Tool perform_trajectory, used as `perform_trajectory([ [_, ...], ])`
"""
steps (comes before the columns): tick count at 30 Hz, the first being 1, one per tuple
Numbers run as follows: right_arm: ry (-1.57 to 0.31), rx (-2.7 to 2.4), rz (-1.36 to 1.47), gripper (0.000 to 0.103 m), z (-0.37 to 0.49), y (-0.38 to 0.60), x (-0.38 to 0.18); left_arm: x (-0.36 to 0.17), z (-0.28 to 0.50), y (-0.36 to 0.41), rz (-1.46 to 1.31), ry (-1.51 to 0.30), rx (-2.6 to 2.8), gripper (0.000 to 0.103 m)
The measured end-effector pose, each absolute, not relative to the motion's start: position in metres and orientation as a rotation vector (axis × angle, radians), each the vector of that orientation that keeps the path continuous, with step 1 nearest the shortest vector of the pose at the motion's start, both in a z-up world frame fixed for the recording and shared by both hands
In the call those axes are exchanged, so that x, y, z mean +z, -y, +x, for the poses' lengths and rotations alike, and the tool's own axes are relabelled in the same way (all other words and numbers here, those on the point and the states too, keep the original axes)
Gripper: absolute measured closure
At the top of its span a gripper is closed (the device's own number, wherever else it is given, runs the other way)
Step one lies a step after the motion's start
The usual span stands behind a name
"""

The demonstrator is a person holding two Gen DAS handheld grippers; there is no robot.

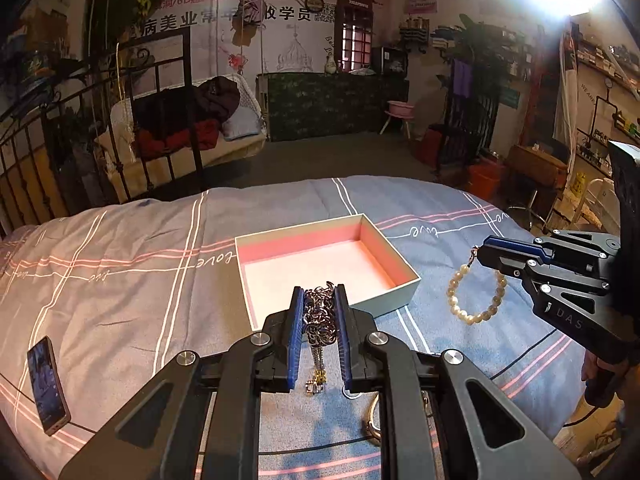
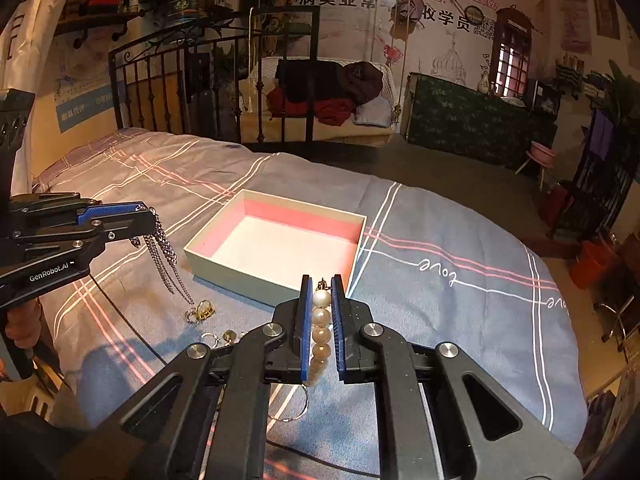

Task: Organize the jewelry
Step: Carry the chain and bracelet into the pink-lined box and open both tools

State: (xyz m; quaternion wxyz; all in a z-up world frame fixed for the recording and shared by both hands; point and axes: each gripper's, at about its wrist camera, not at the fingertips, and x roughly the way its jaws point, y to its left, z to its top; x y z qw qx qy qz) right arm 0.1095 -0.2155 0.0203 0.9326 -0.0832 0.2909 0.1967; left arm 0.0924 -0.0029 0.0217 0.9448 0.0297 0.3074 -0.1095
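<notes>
Your bed cover (image 1: 120, 248) carries the open box (image 1: 400, 292), pink inside, nothing in it. Your left gripper (image 1: 319, 300) is clamped on a metal chain (image 1: 320, 320), held just near of the box. Your right gripper (image 2: 321, 292) pinches a pearl bracelet (image 2: 320, 332) right of the box. Small rings (image 2: 200, 312) lie loose on the cover, near side.

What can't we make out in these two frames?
- Chain necklace: left wrist view, the left gripper hides how it is pinched.
- Small gold pieces on the bedspread: right wrist view, too small to identify.
- Ring: left wrist view, partly hidden behind the gripper frame.
- Pearl bracelet clasp: right wrist view, too small between the right gripper's jaws.
</notes>
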Motion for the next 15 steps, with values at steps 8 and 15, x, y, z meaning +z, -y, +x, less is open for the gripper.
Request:
perform_trajectory([
  [8,-0.541,0.436,-0.156,0.093,0.139,0.212,0.050,0.045,0.124,0.006,0.049,-0.586,-0.216,0.088],
  [15,-0.534,0.458,-0.147,0.093,0.172,0.200,0.062,0.046,0.163,0.010,0.023,-0.604,-0.205,0.088],
])
